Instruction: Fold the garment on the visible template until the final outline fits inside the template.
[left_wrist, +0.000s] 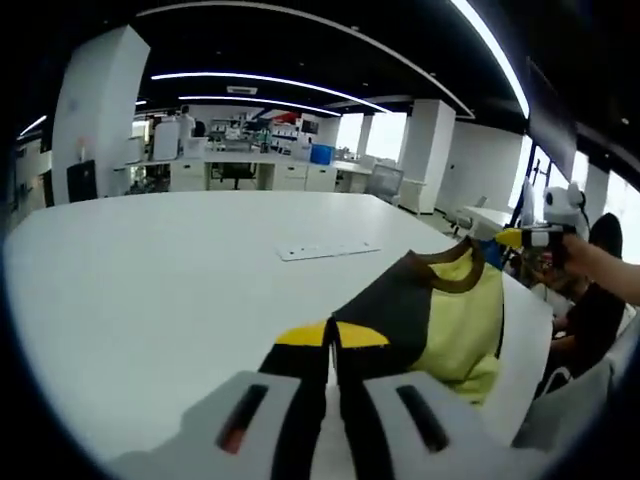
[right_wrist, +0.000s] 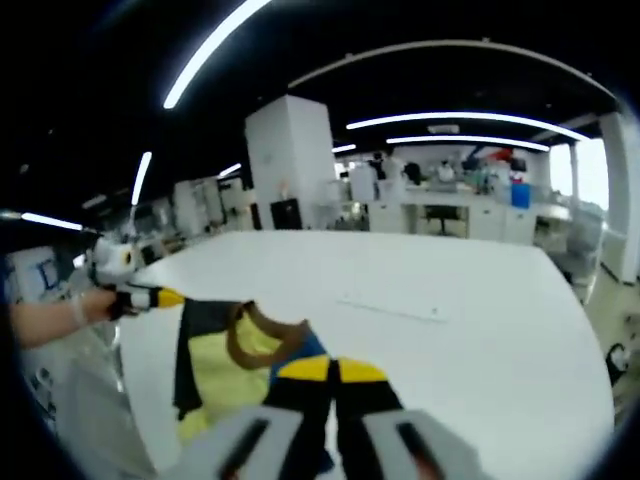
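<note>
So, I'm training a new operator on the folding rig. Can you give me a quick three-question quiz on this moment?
1. Multiple choice: the main body of the garment is A) red, B) yellow, C) white.
2. True or false: the left tongs are shut on a dark part of the garment.
3. Fill in: the collar is trimmed in ____.

Key: 1 B. 2 true. 3 brown.
</note>
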